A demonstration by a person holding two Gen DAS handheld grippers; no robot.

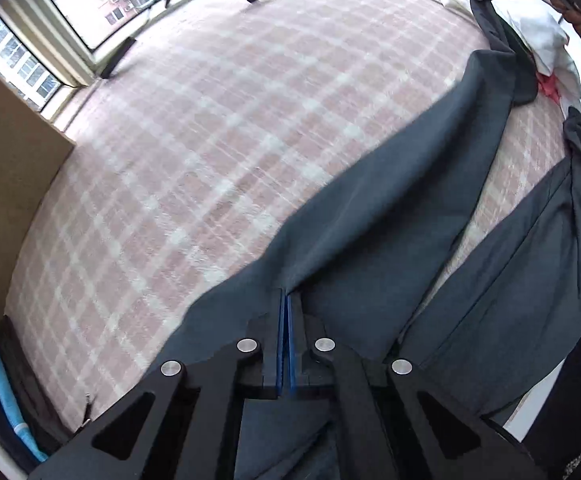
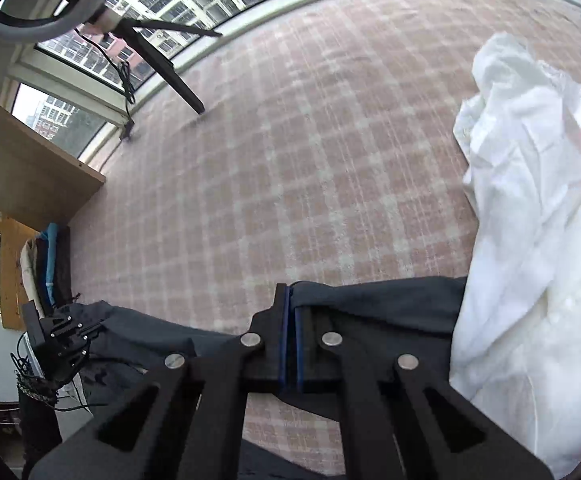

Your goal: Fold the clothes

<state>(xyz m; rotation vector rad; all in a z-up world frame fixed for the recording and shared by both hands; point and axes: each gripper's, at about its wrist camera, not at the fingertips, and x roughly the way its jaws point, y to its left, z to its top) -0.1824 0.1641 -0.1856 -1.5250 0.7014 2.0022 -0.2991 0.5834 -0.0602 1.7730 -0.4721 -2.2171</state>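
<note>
Dark grey trousers (image 1: 390, 184) stretched along the near edge of the pink checked bed (image 1: 210, 140), left hand-held gripper (image 1: 285, 304) pinched closed on one end, right hand-held gripper (image 2: 290, 300) clamped on the other, probably the waistband, crumpled white garment (image 2: 530, 220) just beside it, tripod leg (image 2: 170, 76) at the far edge.

In front of my tongs the pink checked bed (image 2: 310, 152) lies wide and bare. A white pile of clothes (image 2: 530, 216) blocks my right side. A black stand leg (image 2: 170, 76) sits far off by the window, and a wooden board (image 1: 6, 152) walls my left.
</note>
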